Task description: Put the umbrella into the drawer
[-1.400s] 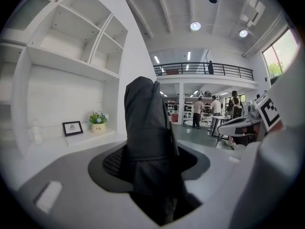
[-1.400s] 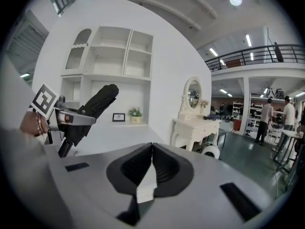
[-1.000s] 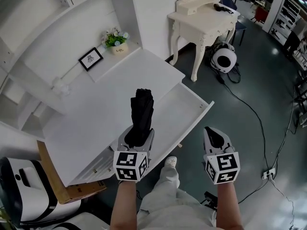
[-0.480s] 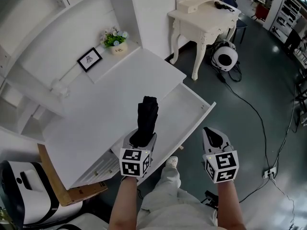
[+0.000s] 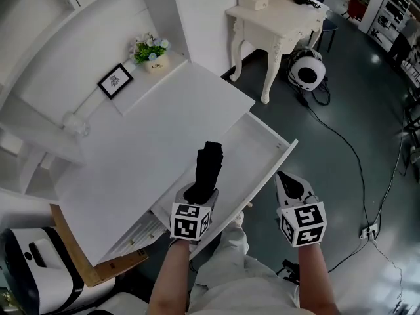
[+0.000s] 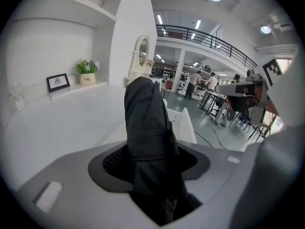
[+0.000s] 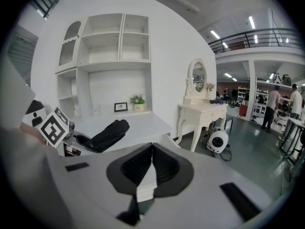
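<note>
Your left hand-held gripper (image 5: 199, 194) is clamped on the lower end of the folded black umbrella (image 5: 210, 166). Over the last second it has sunk and tipped the umbrella forward. Your right hand-held gripper (image 5: 291, 184) hangs just beside it, jaws together on nothing. The umbrella now rides lower, its far end above the open drawer (image 5: 259, 146) in front of the desk (image 5: 151, 130). It looks not yet inside, so I'd keep lowering it flat into the drawer before letting go
</note>
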Available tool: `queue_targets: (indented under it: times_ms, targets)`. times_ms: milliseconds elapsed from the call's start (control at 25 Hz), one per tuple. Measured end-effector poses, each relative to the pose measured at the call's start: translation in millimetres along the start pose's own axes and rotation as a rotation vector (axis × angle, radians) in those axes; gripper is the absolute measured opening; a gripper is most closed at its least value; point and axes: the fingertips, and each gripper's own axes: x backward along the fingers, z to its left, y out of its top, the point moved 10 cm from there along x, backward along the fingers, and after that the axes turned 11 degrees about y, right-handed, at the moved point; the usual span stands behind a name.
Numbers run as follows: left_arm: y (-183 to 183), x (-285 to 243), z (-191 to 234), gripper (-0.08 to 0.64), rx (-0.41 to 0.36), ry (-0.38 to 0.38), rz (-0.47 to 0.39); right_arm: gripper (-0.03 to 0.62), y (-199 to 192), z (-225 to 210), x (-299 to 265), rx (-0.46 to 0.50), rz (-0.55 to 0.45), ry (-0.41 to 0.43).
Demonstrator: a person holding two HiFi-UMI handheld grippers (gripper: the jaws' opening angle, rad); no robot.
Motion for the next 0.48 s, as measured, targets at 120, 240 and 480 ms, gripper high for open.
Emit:
queue_targets:
  times_ms: [120, 240, 480]
  targets:
    - [-6.5, -13.9, -2.5, 0.253, -0.006, -0.018, 0.037, 0.009, -2.4, -2.9, -8.8, -0.014, 0.015, 0.008]
    - [-13.9, -26.8, -4.2, 0.253, 0.001, -0.036, 0.078, 0.008, -4.4, -3.5, -16.1, -0.016, 0.034, 0.016]
    - [-25.3, -48.8, -6.1, 0.253, 0.004, -0.055, 0.147, 0.008, -5.9, -6.0, -27.2, -0.032, 0.063, 0.031]
